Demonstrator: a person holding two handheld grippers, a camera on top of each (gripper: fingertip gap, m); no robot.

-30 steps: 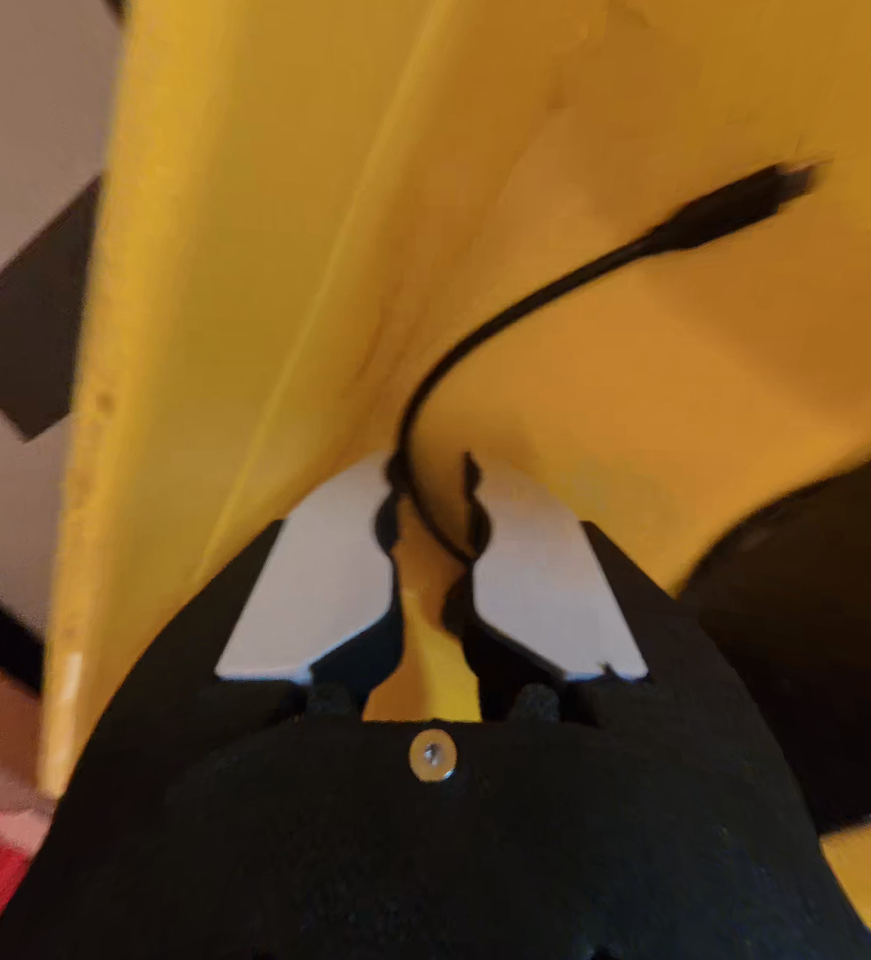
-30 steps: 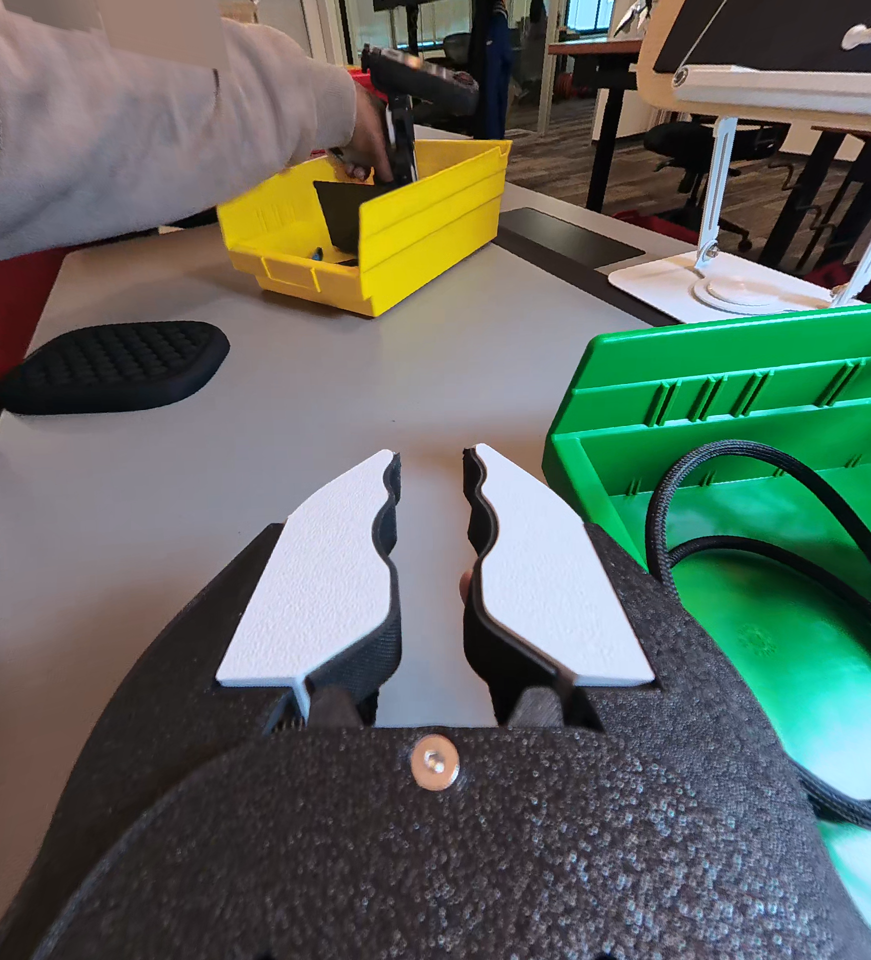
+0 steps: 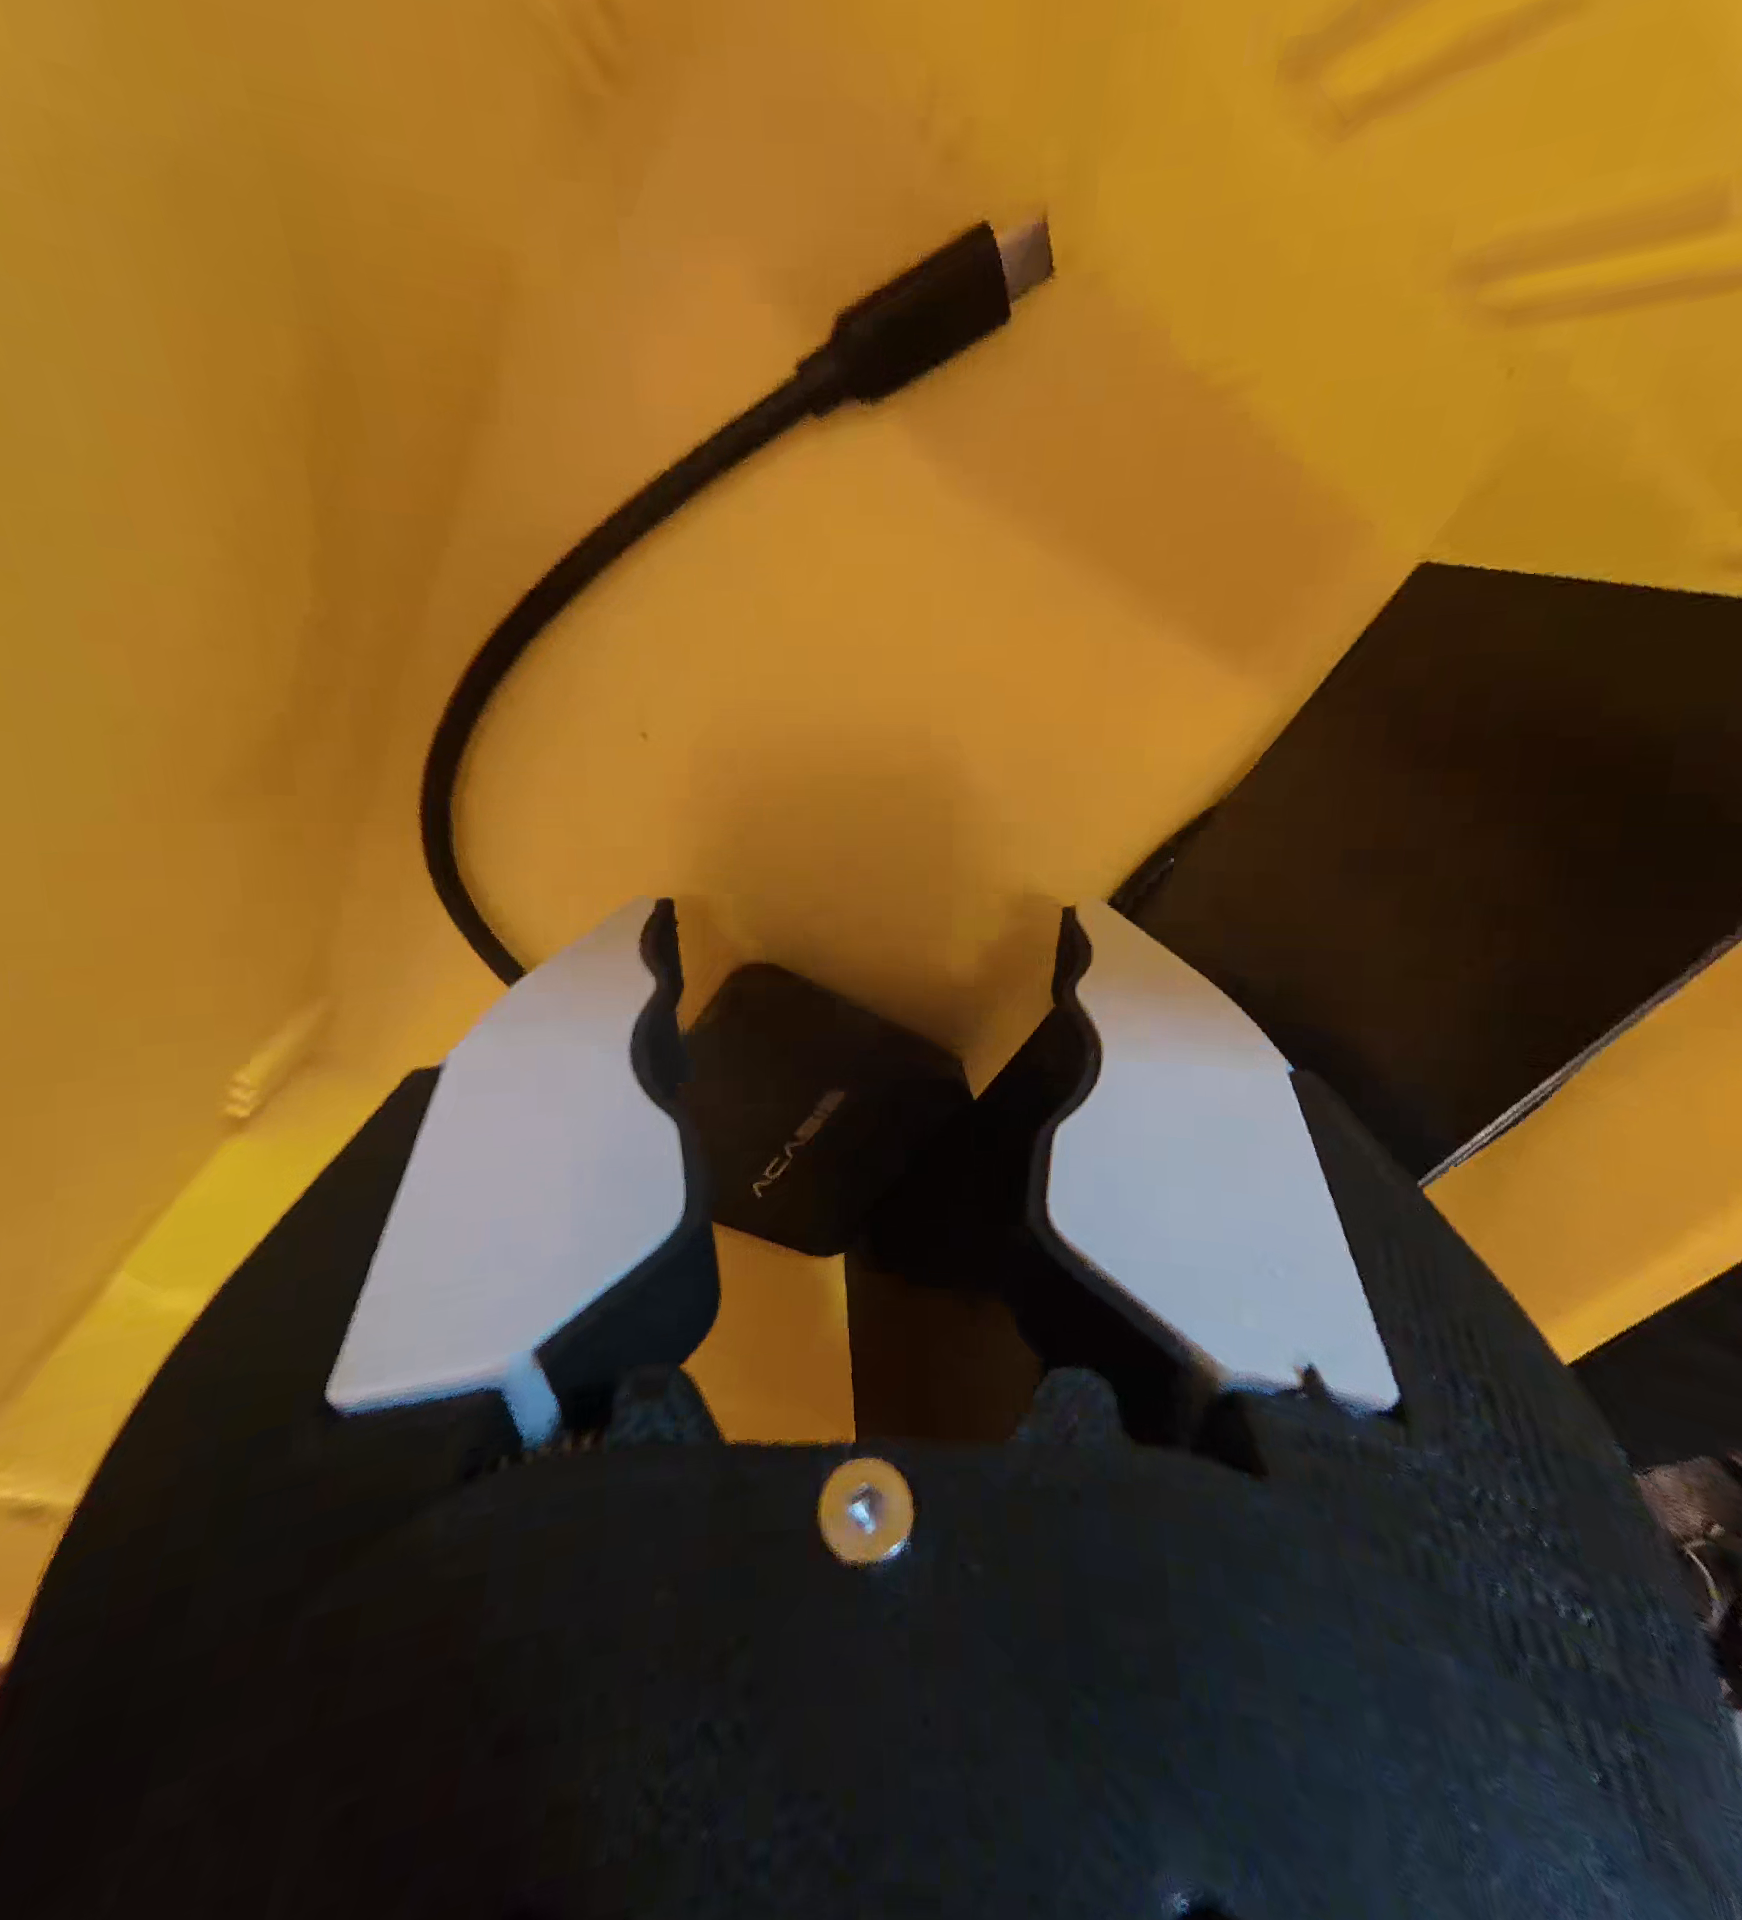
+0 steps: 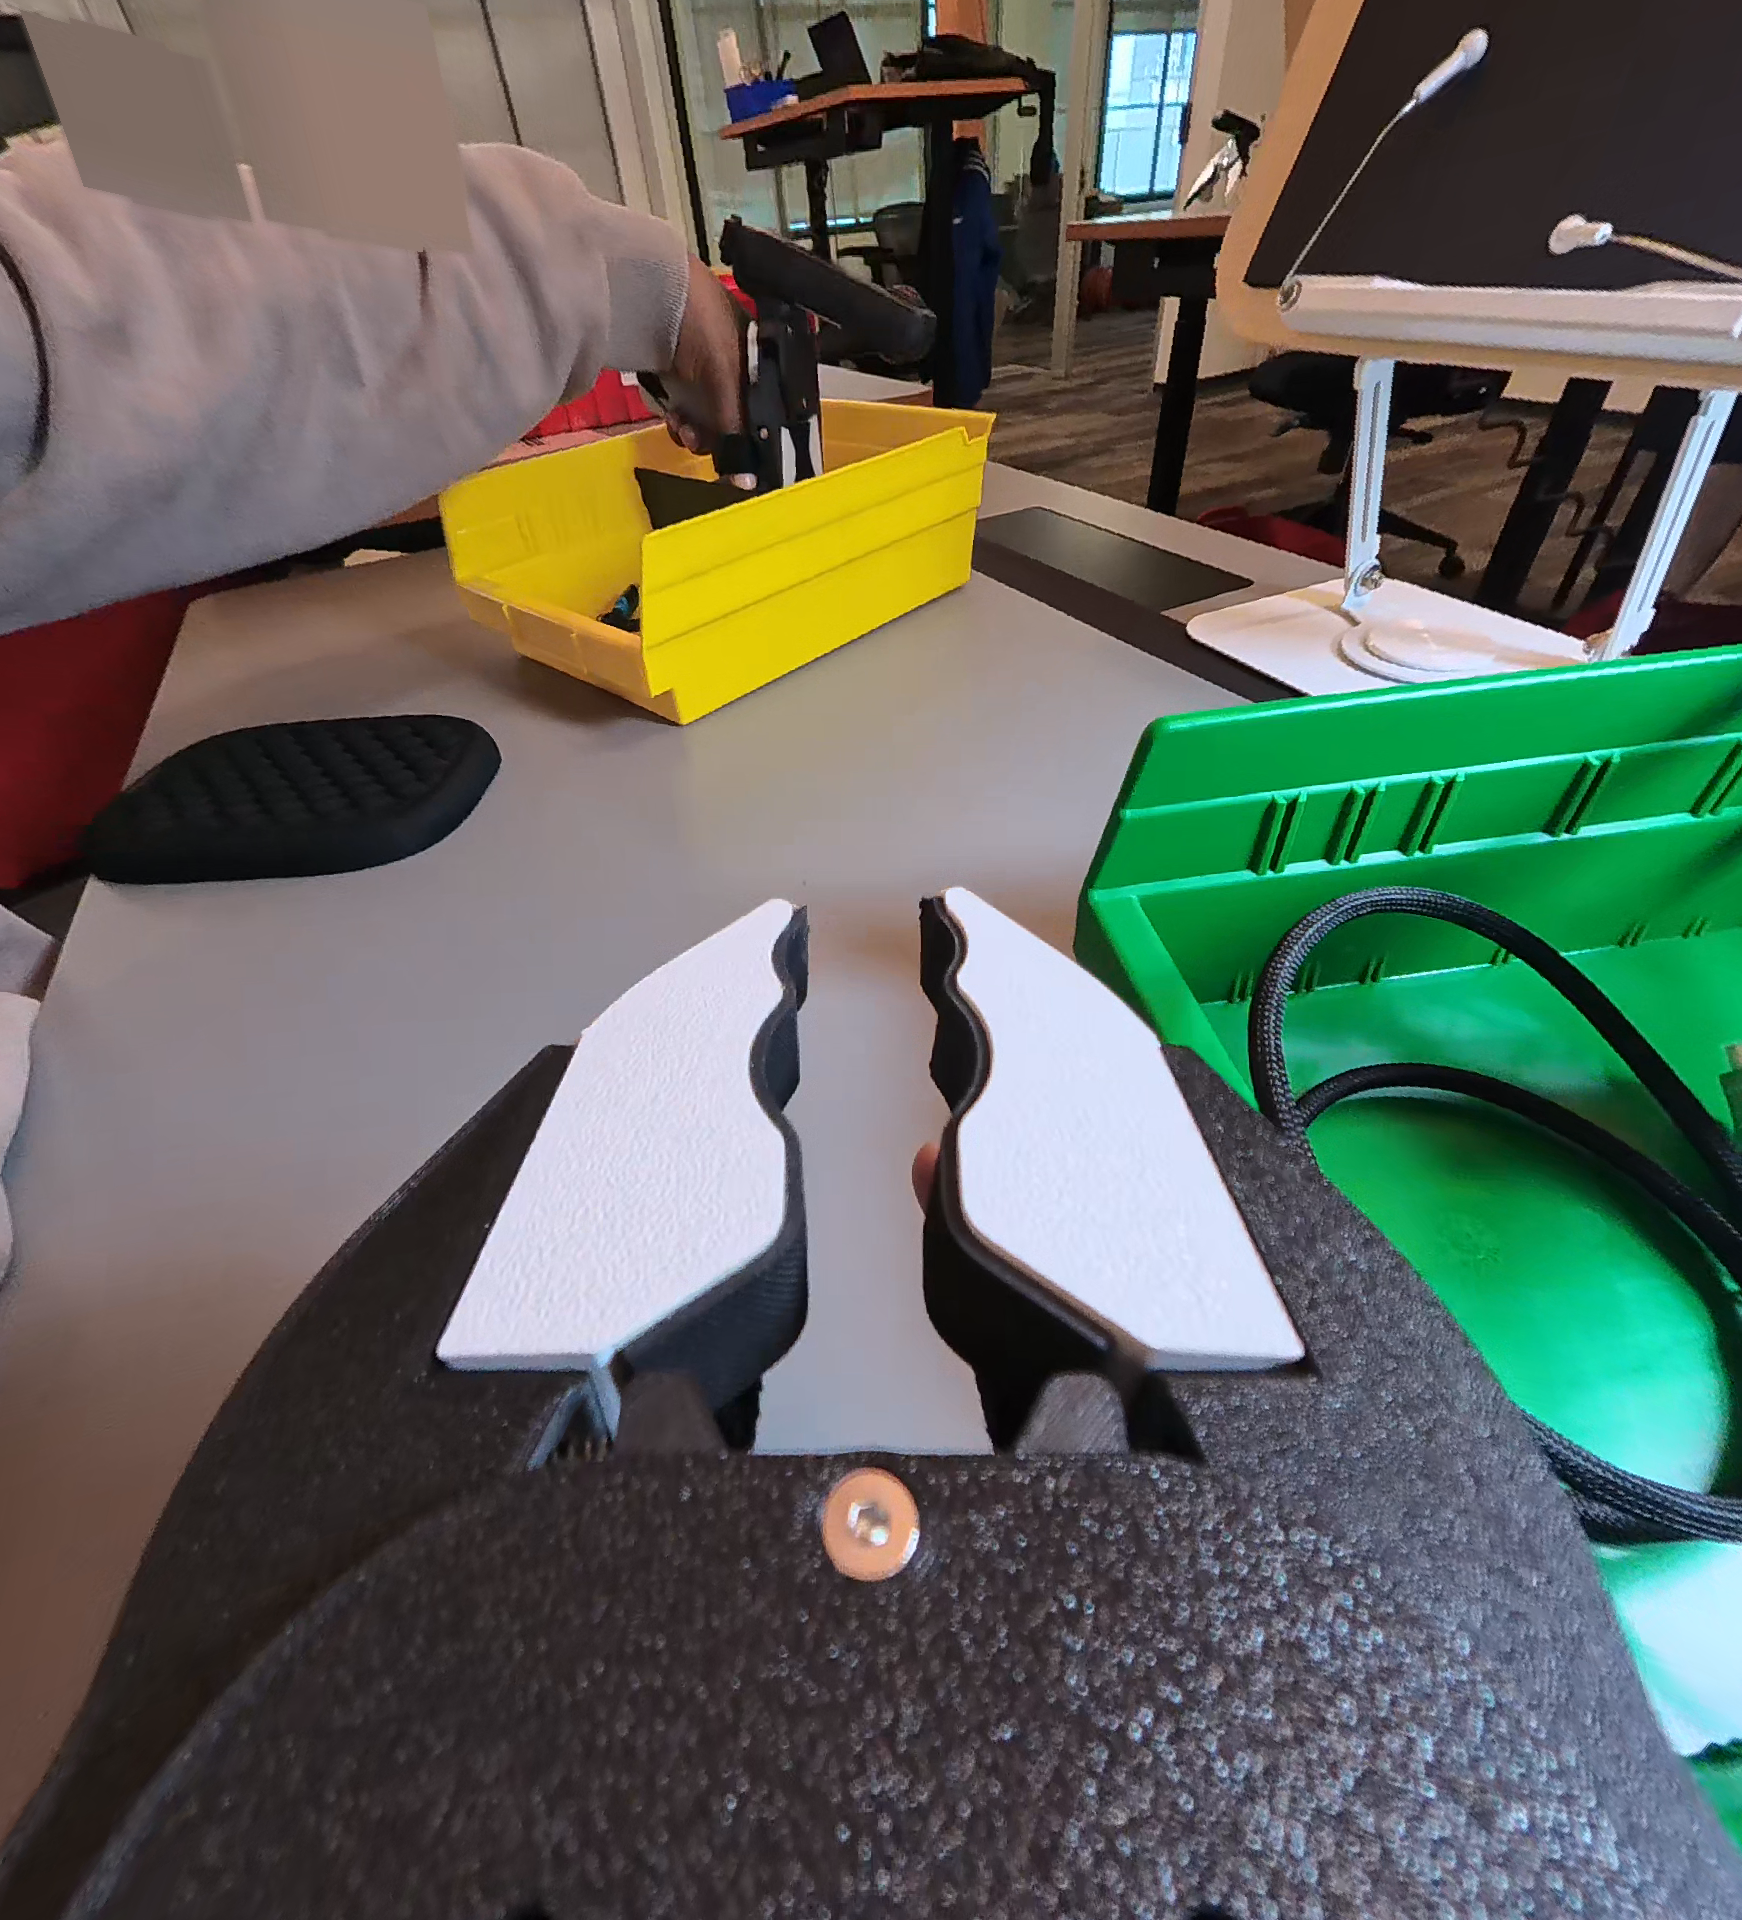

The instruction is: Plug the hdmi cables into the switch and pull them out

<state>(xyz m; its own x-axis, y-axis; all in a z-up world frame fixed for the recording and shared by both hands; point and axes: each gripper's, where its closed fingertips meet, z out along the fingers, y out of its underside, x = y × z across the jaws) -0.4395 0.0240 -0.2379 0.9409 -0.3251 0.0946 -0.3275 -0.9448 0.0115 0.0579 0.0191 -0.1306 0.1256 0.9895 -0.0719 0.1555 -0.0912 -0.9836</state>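
The switch (image 3: pixel 825 1112), a small black box, sits between the fingers of my left gripper (image 3: pixel 867 935), down inside the yellow bin (image 3: pixel 223 520). My left fingers are spread wide. The box touches the left finger, and I cannot tell if it touches the right one. A short black wire (image 3: pixel 555 644) curls up from the box, out past my left finger, and ends in a plug (image 3: pixel 940 301) lying ahead of me on the bin floor. A flat black thing (image 3: pixel 1469 831) leans to my right.

My right gripper (image 4: pixel 862 920) hangs over the grey table (image 4: pixel 638 831), a little open, with nothing in it. Just to its right is the green bin (image 4: pixel 1469 831) with a thick black cable (image 4: pixel 1469 935) coiled inside. A black pad (image 4: pixel 295 790) lies ahead on the left.
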